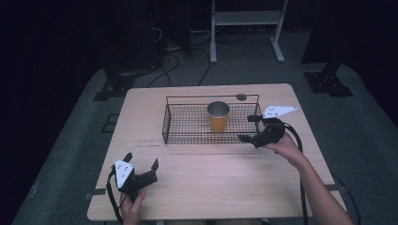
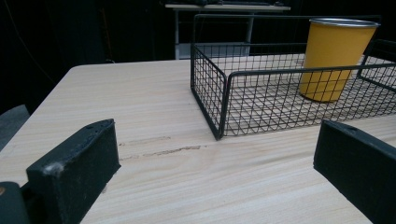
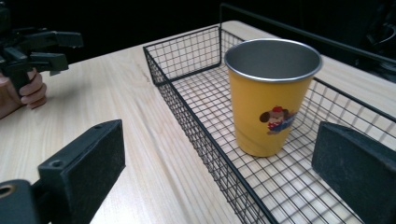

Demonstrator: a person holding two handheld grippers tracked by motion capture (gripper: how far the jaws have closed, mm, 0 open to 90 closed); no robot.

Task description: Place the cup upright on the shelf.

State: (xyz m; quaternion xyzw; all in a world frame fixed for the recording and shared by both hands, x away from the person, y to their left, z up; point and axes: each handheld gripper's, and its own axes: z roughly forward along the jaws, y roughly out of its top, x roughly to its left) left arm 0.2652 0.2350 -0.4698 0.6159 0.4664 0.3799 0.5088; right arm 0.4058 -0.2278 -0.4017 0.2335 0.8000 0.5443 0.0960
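Yellow cup upright in wire basket; right gripper at basket's right end, jaws spread and empty.

Tabletop (image 1: 206, 173): bare wood across the near half, with open room from 7 to 5 o'clock of the wire basket (image 1: 187, 126). The basket sits on the far half, its long near rim running left to right and its right end close to the tabletop's right edge. Yellow cup (image 1: 218, 116): stands mouth up inside the basket, right of its centre, clear of all four walls. Right gripper (image 1: 251, 128): at 3 o'clock of the cup, near but apart; the basket's near rim passes between its jaws in the right gripper view. Left gripper (image 1: 141, 159): spread wide, empty, at 7 o'clock of the cup, well apart, near the tabletop's near-left corner.
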